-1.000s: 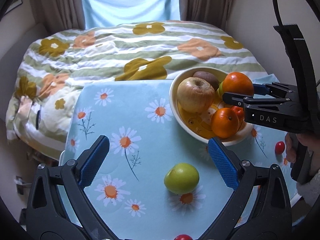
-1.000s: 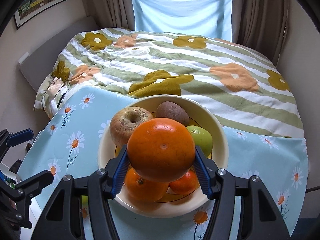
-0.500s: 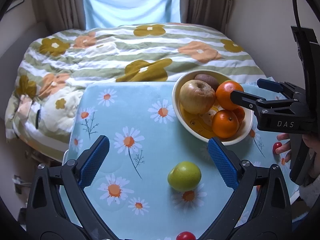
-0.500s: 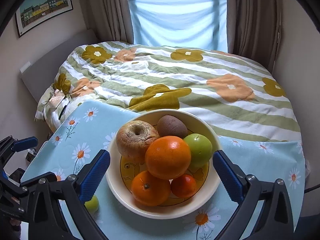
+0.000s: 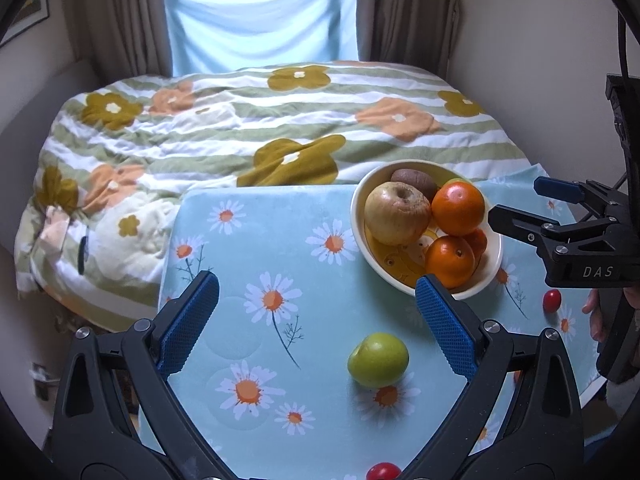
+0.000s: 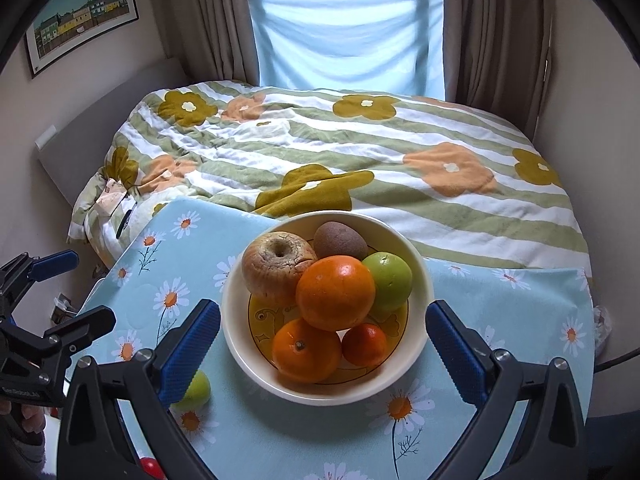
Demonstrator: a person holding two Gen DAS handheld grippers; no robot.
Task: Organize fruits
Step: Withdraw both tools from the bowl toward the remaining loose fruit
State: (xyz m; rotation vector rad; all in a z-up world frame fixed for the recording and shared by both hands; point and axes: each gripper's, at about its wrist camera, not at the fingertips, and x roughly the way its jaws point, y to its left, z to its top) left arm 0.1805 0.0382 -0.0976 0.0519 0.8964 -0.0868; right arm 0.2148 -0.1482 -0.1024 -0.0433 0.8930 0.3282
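Fruits fill the bowl (image 6: 420, 276) on the daisy tablecloth (image 5: 256, 240): a wrinkled apple (image 6: 276, 266), a kiwi (image 6: 340, 240), a green apple (image 6: 388, 280), a big orange (image 6: 335, 298) on top, and two smaller oranges (image 6: 306, 350) in front. A second green apple (image 5: 378, 359) lies loose on the cloth near the bowl, with a cherry tomato (image 5: 552, 301) to its right and another (image 5: 383, 471) at the near edge. The left gripper (image 5: 316, 322) hangs spread wide and empty above the cloth, just left of the loose apple, and the right gripper (image 6: 322, 350) is likewise spread and empty, its fingers either side of the bowl.
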